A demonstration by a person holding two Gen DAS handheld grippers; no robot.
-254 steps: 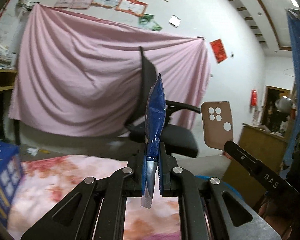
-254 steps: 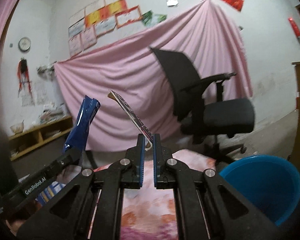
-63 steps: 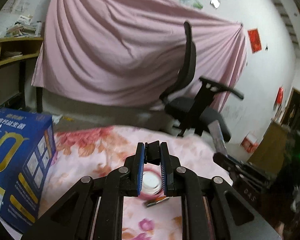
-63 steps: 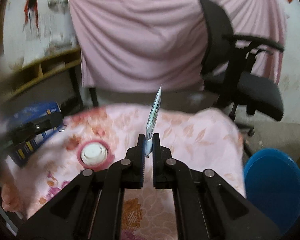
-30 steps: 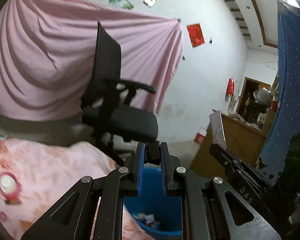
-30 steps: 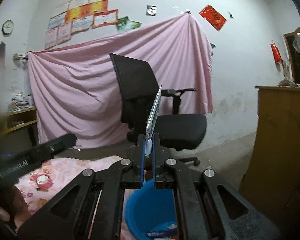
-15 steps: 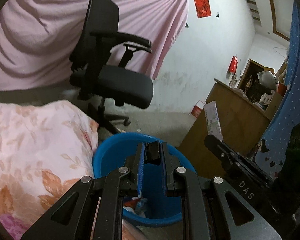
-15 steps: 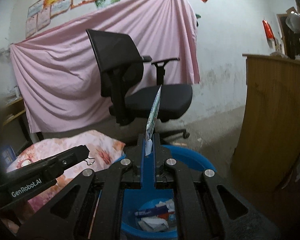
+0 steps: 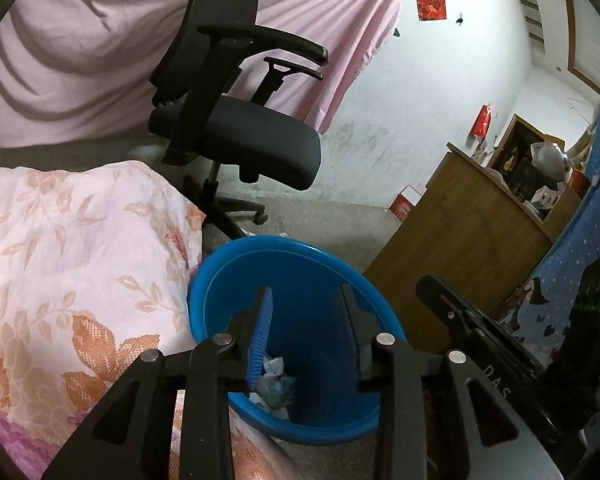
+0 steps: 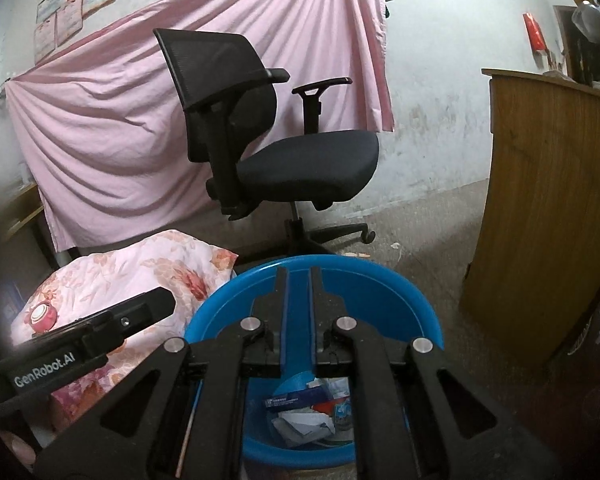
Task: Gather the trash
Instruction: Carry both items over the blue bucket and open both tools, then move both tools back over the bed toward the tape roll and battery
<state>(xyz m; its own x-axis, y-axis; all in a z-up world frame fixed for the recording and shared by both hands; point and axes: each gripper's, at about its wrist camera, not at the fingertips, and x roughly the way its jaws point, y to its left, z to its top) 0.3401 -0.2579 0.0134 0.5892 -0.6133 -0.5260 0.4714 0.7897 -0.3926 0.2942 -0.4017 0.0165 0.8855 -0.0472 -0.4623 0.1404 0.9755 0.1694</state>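
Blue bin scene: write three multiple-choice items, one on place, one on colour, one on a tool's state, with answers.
1. Where is the trash pile?
A. On the chair
B. Inside the blue bin
C. On the quilt

2. What colour is the office chair?
A. Black
B. Red
C. White

3. How is the left tool?
A. Shut on a wrapper
B. Open, holding nothing
C. Out of view

Answers: B, papers lie on the bin's bottom; A, seat and back are black; B, its fingers stand wide apart above the bin.

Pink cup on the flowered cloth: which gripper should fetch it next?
Left, probably. Both hang empty over the blue bin, but the left gripper is on the cloth side, nearer the pink cup, jaws wide open.
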